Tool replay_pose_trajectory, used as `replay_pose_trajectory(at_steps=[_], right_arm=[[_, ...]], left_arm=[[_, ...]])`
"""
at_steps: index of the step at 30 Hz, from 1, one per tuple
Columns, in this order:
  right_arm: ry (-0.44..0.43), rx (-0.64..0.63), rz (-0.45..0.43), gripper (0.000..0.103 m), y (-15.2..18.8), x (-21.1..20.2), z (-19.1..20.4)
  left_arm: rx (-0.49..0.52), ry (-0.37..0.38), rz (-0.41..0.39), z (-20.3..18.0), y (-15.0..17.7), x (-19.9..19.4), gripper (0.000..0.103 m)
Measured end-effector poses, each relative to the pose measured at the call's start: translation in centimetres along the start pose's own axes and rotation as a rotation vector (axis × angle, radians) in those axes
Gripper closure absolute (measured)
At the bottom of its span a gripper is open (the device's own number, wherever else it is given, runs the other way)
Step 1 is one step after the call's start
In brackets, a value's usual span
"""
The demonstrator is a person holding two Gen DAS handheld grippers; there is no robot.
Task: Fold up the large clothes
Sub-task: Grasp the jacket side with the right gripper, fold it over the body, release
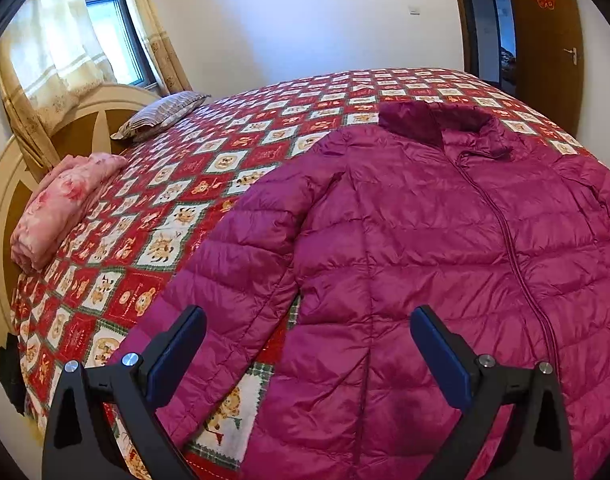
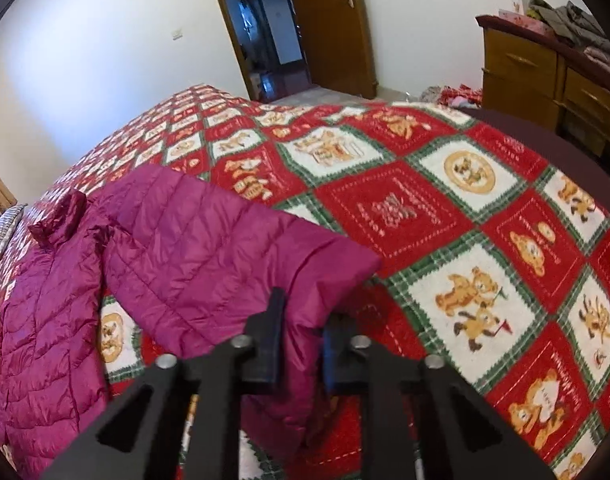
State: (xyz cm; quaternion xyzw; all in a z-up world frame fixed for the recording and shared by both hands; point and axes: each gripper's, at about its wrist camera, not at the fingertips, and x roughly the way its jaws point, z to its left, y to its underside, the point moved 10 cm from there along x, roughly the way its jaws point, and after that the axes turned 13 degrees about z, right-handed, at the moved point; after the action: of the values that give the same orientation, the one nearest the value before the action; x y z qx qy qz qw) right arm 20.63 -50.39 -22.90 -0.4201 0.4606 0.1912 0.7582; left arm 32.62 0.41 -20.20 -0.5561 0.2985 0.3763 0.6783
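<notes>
The right gripper [image 2: 301, 340], nearest the lens, is pinching the cuff end of the jacket's sleeve [image 2: 233, 256], its jaws drawn narrow with the magenta cloth bunched between them. That hold looks meant for swinging the sleeve across the body as a first fold. The left gripper [image 1: 309, 344] is hovering with its jaws standing wide and nothing in them, above the gap between the other sleeve [image 1: 225, 264] and the jacket's hem, probably lining up for a matching grab. The jacket [image 1: 425, 240] is lying front up on the quilt [image 1: 153, 248], zipped, collar toward the far edge and sleeves spread, so it is sitting flat for folding. A folded pink blanket [image 1: 61, 208] and a pillow [image 1: 161, 114] are resting well apart, by the headboard.
</notes>
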Motion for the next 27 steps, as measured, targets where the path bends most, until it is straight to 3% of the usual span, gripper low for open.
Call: replay_pose_trajectory(at_steps=[5, 14, 20, 27], right_arm=[[-0.004, -0.078, -0.080, 0.091, -1.7, -2.5, 3.1], [-0.064, -0.296, -0.166, 0.092, -2.2, -4.9, 14.5], [-0.124, -0.446, -0.146, 0.093, 0.1, -2.8, 23.6], [-0.154, -0.561, -0.091, 0.093, 3.8, 1.7, 30.3]], left_arm=[[-0.006, -0.013, -0.024, 0.9, -0.6, -0.5, 0.001], [-0.059, -0.043, -0.033, 3.1, -1.9, 0.2, 0.001], [-0.045, -0.072, -0.036, 3.8, -2.1, 1.0, 0.001], [-0.075, -0.093, -0.015, 5.5, -1.8, 2.3, 0.001]])
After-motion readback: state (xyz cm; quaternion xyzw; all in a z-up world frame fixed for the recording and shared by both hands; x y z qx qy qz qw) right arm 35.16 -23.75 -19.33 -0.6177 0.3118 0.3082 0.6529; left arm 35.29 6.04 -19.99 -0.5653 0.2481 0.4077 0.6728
